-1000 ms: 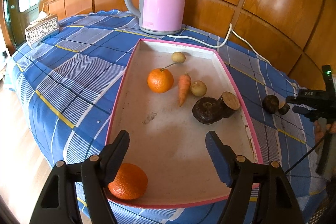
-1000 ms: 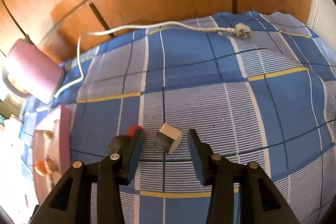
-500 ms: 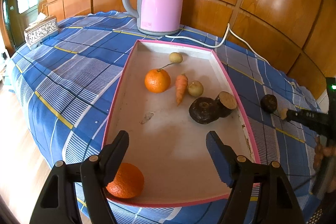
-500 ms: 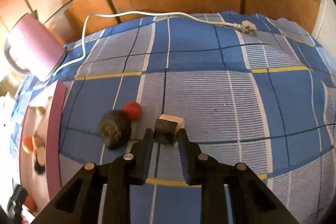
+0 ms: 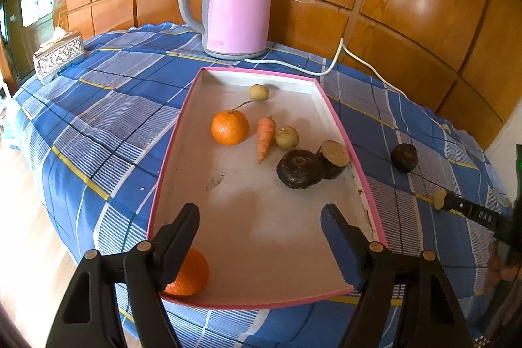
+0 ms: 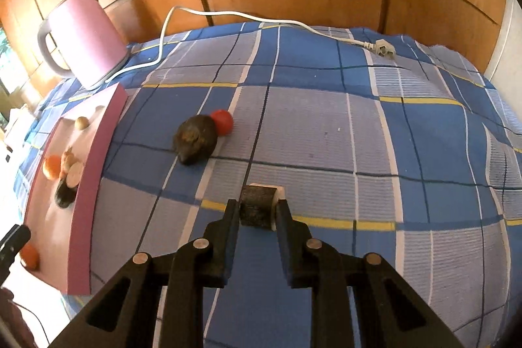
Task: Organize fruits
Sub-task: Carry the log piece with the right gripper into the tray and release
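My right gripper (image 6: 257, 211) is shut on a small dark chunk with a pale cut face (image 6: 259, 206), held just above the blue checked cloth. Left of it lie a dark round root (image 6: 195, 143) and a small red fruit (image 6: 222, 121). My left gripper (image 5: 261, 227) hangs open over the near end of the pink-rimmed tray (image 5: 173, 136), nothing between its fingers. The tray holds an orange (image 5: 230, 127), a carrot (image 5: 265, 137), two small yellowish fruits (image 5: 287, 137), a dark root (image 5: 297, 168) and a cut chunk (image 5: 333, 158). A second orange (image 5: 189, 274) sits at the near left corner, half hidden by a finger.
A pink kettle (image 5: 236, 5) stands behind the tray, and its white cord (image 6: 277, 22) runs across the cloth to a loose plug (image 6: 383, 48). A silver tissue box (image 5: 58, 57) sits far left. Wooden wall panels close the back. The right gripper's tip (image 5: 469, 211) shows at right.
The right gripper's jaws closed on the cut chunk and carried it away from the dark root and red fruit, which now lie further off. The left gripper stayed put.
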